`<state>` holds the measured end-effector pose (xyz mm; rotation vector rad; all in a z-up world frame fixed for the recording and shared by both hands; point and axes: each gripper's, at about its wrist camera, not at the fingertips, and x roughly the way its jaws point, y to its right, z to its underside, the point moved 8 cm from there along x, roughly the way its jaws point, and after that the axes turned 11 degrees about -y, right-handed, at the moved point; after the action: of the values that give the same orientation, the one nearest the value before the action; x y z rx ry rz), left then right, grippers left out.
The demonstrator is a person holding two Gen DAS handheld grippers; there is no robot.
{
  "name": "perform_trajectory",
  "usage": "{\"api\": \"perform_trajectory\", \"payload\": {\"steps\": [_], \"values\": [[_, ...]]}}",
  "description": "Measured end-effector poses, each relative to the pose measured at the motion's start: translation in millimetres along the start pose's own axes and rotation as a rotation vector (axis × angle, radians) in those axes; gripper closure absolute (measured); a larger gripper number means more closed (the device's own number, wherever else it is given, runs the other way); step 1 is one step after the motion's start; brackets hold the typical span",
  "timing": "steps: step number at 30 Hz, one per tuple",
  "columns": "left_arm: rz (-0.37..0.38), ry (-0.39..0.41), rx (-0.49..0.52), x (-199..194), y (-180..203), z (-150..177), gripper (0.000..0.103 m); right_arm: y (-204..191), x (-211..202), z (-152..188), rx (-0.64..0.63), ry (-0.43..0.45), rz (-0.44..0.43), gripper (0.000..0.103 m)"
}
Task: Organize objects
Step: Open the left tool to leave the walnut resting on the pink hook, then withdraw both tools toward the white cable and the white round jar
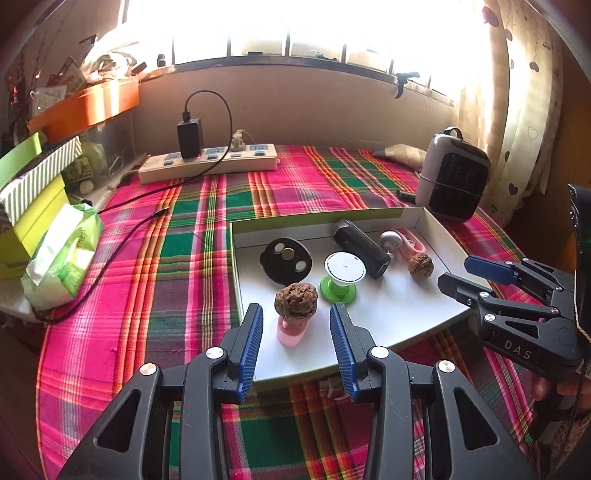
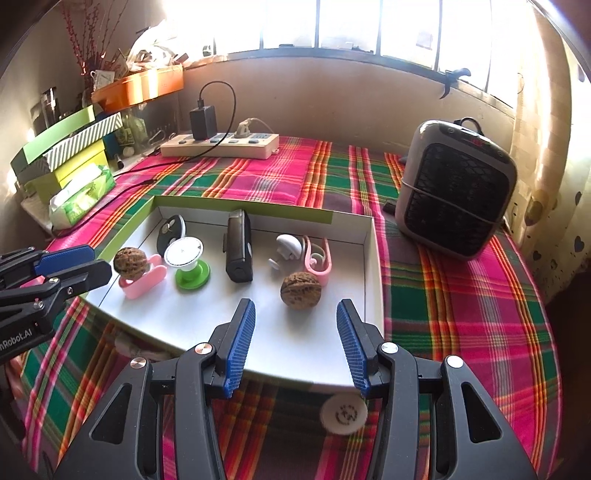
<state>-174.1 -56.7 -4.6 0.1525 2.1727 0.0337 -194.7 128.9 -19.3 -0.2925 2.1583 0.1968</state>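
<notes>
Blown-out backlight from window (image 1: 295, 26), sharp centre, fisheye-bent edges.

tray (image 2: 371, 258) on table | walnut (image 2: 300, 290) in tray | heater (image 2: 456, 188) right of tray

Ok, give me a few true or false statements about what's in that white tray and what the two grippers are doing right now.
1. Two walnuts lie in the white tray. True: one walnut sits on the tray floor, the other walnut rests on a pink holder.
2. The right gripper is clamped on a walnut. False: its jaws stand apart with nothing between them.
3. The green spool stands inside the tray. True.
4. The left gripper holds the black cylinder. False: it is open and the cylinder lies in the tray.
5. The charger is plugged into the power strip. True.
6. The small heater sits inside the tray. False: it stands on the plaid cloth beside it.
</notes>
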Motion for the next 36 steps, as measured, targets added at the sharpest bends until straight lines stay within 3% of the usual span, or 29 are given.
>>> {"api": "perform_trajectory", "payload": {"steps": [9, 17, 24, 36], "values": [[0.010, 0.013, -0.020, -12, -8, 16, 0.067, 4, -20, 14, 0.018, 0.027, -0.011, 0.056], [0.039, -0.009, 0.020, -14, -1, 35, 0.067, 6, -32, 30, 0.028, 0.034, -0.015, 0.056], [0.072, -0.044, 0.053, -8, 10, 48, 0.067, 10, -38, 49, 0.044, 0.025, -0.019, 0.056], [0.064, -0.098, 0.074, 14, 15, 50, 0.067, 21, -24, 70, 0.091, -0.034, -0.035, 0.055]]}}
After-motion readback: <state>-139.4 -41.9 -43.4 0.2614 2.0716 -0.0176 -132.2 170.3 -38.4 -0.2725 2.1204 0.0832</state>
